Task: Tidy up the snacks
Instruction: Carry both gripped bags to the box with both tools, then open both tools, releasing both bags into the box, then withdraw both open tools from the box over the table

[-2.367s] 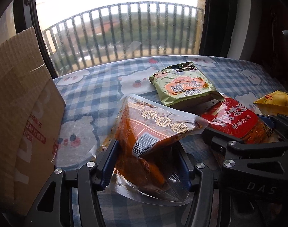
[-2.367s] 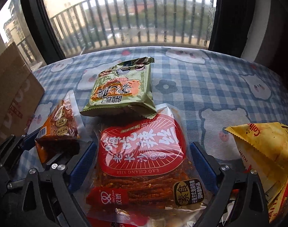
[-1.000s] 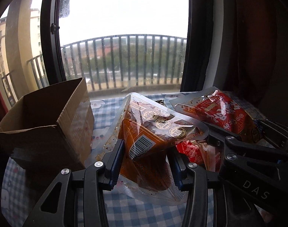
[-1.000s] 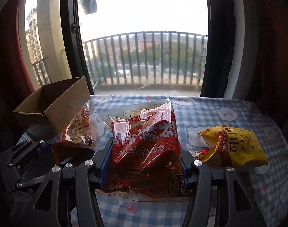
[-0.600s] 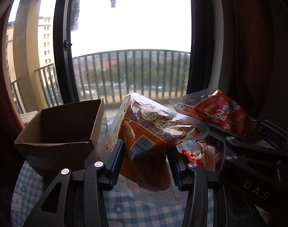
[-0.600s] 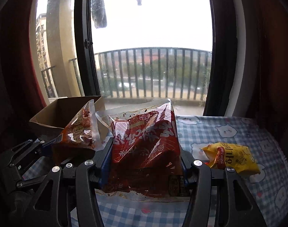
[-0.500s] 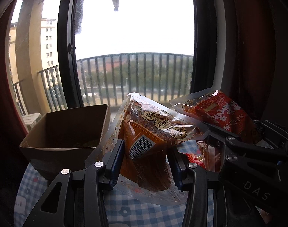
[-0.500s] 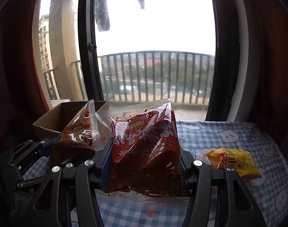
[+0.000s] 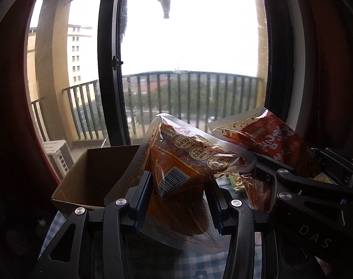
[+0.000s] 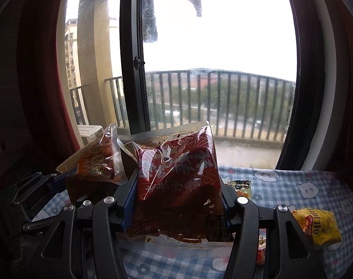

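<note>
Fronting a balcony window (image 10: 218, 69), checked tablecloth (image 10: 292, 186)

The clear plastic snack packet with orange printing (image 9: 188, 165) carries round gold seals and a white barcode. The clear plastic snack packet with a red label (image 10: 178, 176) bears white characters. The brown cardboard box (image 9: 93, 181) is plain. The tablecloth (image 10: 292, 186) is blue-and-white check with white bears. The crinkled yellow snack bag (image 10: 315, 226) has red print.

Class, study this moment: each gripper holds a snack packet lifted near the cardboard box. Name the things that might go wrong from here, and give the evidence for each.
1. The orange packet and red packet hang close together; they may snag while going into the cardboard box.
2. Both are slick, floppy bags pinched low by the left gripper and right gripper, so either may slip or droop onto the box rim.
</note>
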{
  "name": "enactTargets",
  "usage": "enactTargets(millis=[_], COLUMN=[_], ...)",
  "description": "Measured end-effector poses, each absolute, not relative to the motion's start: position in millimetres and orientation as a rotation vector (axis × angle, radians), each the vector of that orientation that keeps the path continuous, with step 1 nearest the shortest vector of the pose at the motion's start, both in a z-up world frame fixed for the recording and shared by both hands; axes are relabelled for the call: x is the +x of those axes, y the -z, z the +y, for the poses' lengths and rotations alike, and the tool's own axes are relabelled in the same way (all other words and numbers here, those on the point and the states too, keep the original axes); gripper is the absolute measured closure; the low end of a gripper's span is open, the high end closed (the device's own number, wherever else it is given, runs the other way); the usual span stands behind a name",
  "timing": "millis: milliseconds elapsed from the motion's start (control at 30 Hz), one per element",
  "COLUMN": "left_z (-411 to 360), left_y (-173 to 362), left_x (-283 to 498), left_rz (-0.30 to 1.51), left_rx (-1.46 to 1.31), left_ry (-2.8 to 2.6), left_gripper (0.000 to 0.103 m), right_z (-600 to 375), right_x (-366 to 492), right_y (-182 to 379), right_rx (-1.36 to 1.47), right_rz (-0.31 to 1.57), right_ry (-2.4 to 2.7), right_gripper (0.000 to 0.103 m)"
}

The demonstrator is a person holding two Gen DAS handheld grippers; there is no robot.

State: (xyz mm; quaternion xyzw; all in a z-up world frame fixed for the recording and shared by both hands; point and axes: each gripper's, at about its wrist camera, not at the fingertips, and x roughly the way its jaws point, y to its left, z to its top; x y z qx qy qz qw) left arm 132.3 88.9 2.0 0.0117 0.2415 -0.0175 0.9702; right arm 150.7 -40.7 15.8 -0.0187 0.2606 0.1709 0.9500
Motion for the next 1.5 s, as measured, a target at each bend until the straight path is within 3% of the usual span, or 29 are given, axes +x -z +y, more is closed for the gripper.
enactTargets(millis=[600, 667, 733, 800, 967, 1033, 1067, 1500], left_z=[156.3, 161.3, 170.7, 174.6, 186.6, 186.1, 185.2, 163.3], left_y=[36.4, 39.9, 39.7, 38.0, 39.5, 40.2, 39.4, 17.7], left_x=[190.6, 192.9, 193.7, 191.1, 192.0, 189.7, 187.7, 166.1], left_rz=[0.618, 0.642, 0.635, 0.625, 0.656, 0.663, 0.667, 0.624], left_rx=[-0.106, -0.113, -0.104, -0.097, -0.100, -0.097, -0.102, -0.105], left_ry=[-0.057, -0.063, -0.105, -0.140, -0.164, -0.149, -0.140, -0.104], left_gripper=[0.055, 0.045, 0.023, 0.021, 0.019, 0.018, 0.018, 0.013], right_z=[55.5, 67.2, 77.6, 86.1, 100.3, 101.1, 98.8, 68.3], right_x=[243.9, 250.9, 254.3, 256.6, 260.4, 260.0, 258.5, 230.2], right_y=[26.2, 30.3, 33.6, 35.0, 38.5, 40.8, 39.9, 17.6], right_rx=[-0.034, -0.038, -0.042, -0.040, -0.033, -0.045, -0.047, -0.009], right_rz=[0.639, 0.660, 0.667, 0.667, 0.646, 0.644, 0.626, 0.650], right_ry=[-0.465, -0.476, -0.496, -0.516, -0.542, -0.511, -0.493, -0.492], right_gripper=[0.043, 0.043, 0.043, 0.043, 0.034, 0.013, 0.011, 0.009])
